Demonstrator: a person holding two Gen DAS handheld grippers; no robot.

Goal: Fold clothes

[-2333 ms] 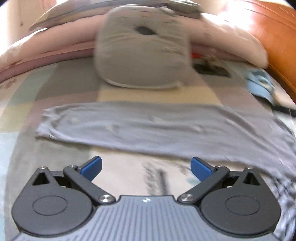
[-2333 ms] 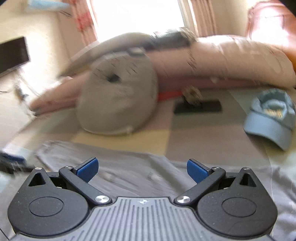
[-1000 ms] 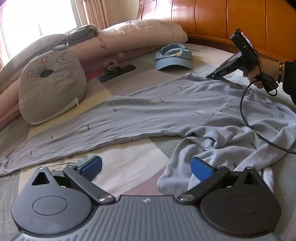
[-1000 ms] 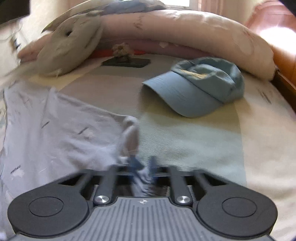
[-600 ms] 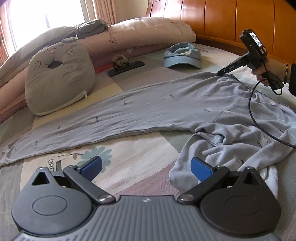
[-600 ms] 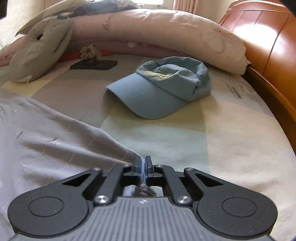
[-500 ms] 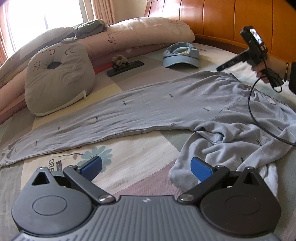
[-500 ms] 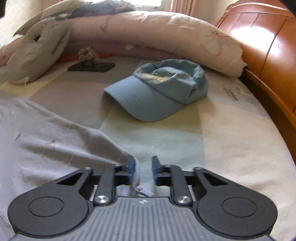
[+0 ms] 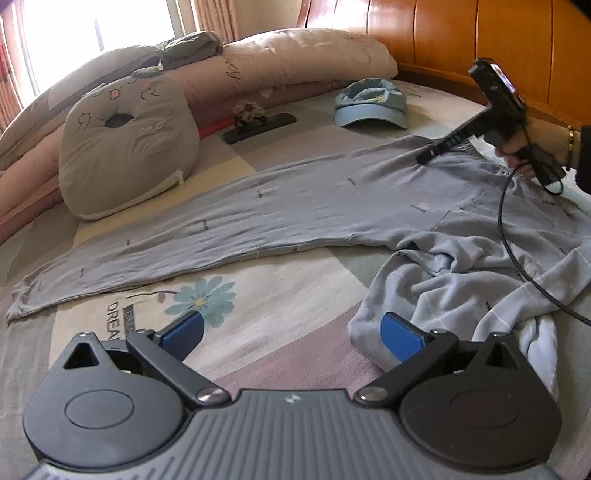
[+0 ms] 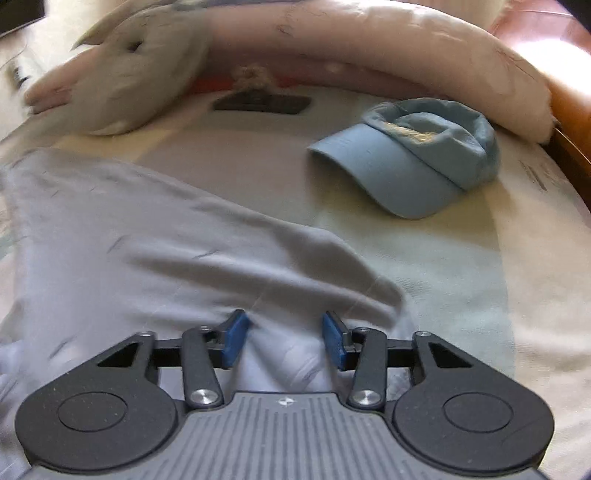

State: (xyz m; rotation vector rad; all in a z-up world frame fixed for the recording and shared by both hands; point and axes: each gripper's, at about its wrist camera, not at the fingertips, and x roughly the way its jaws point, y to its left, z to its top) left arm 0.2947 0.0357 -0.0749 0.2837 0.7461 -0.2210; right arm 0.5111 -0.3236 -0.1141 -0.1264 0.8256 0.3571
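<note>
Left wrist view. Left gripper (image 9: 291,332): jaws spread wide, blue pads empty, held low over the bed (image 9: 280,332).

Ahead and left of it: grey pyjama trousers (image 9: 295,195), one leg laid flat and straight across the bed, its cuff ending at far left. Beyond that leg, further left: grey cat-face cushion (image 9: 125,144), leaning on a long pink bolster (image 9: 288,62). Straight ahead, past the trousers: a flat black object (image 9: 262,127) with a small brownish lump on top; what it is cannot be told. Ahead and right: light blue cap (image 9: 369,105), brim towards the camera, well apart from the trousers. Just beside the left gripper's right pad: the second trouser leg, bunched in a crumpled heap. Far right: a hand (image 9: 517,147) holding the other gripper's handle, black cable trailing over the waistband, wooden headboard (image 9: 461,33) behind.

Right wrist view, slightly blurred. Right gripper (image 10: 282,338): jaws partly open, a narrow gap, nothing clamped; the trousers' (image 10: 147,251) waist edge lies under and between the pads, whether touching them cannot be told. Left and ahead: the cushion (image 10: 133,70). Ahead and right: the cap (image 10: 410,155) on bare bed (image 10: 461,277), bolster (image 10: 369,48) behind it.
</note>
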